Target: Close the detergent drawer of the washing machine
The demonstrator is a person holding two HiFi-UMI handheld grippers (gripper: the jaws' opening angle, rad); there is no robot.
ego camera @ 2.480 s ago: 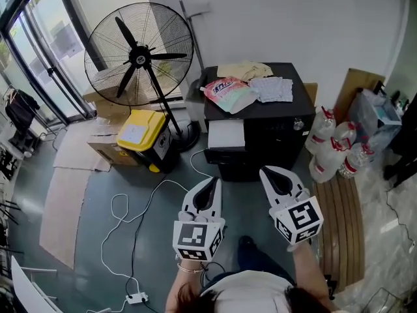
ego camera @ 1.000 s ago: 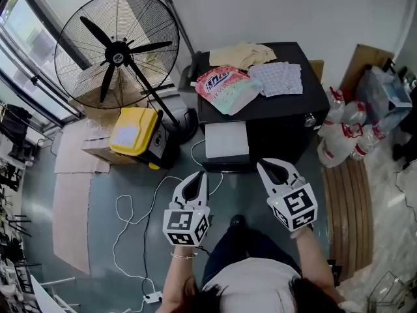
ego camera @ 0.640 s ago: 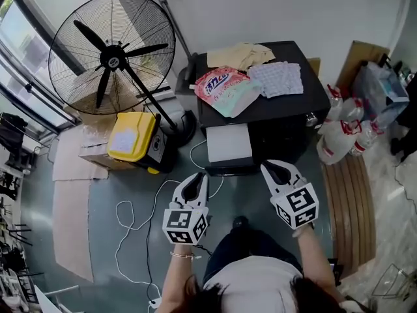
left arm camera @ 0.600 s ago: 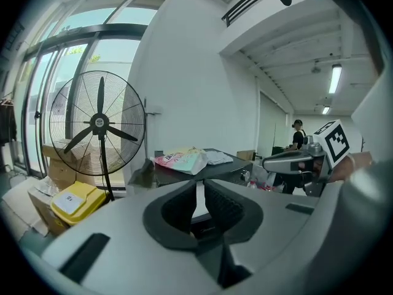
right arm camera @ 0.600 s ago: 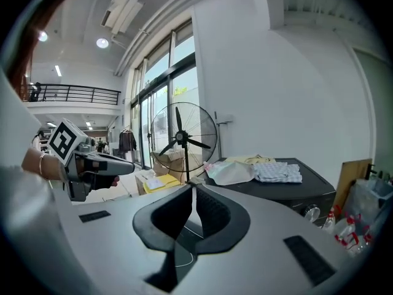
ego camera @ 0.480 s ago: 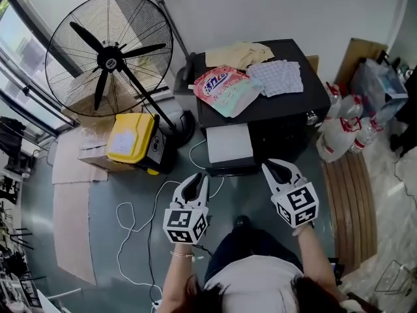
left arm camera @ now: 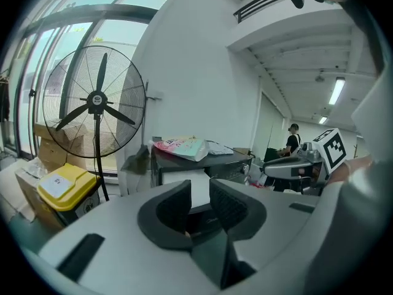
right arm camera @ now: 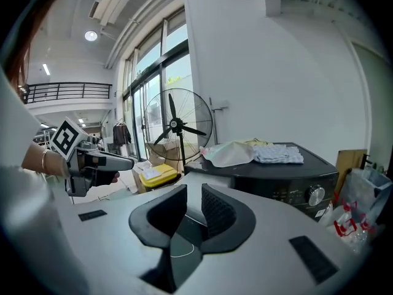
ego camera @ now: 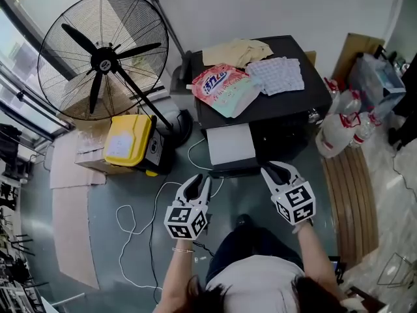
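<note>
Detergent drawer [ego camera: 230,145] stands pulled out from the front of the black washing machine [ego camera: 294,103].
Left gripper [ego camera: 199,182] and right gripper [ego camera: 277,169] hang near it without touching, jaws just opened, nothing between them.

Washer [ego camera: 287,103] top is finished in glossy black; drawer [ego camera: 229,144] is made of smooth white plastic. Bag [ego camera: 225,89] is formed of shiny plastic film; cloths [ego camera: 278,75] are woven, matt. Fan [ego camera: 98,54] guard is built of thin metal wire. Floor [ego camera: 124,175] is coated smooth w/ slight sheen; slats [ego camera: 355,201] are cut from wood.
</note>
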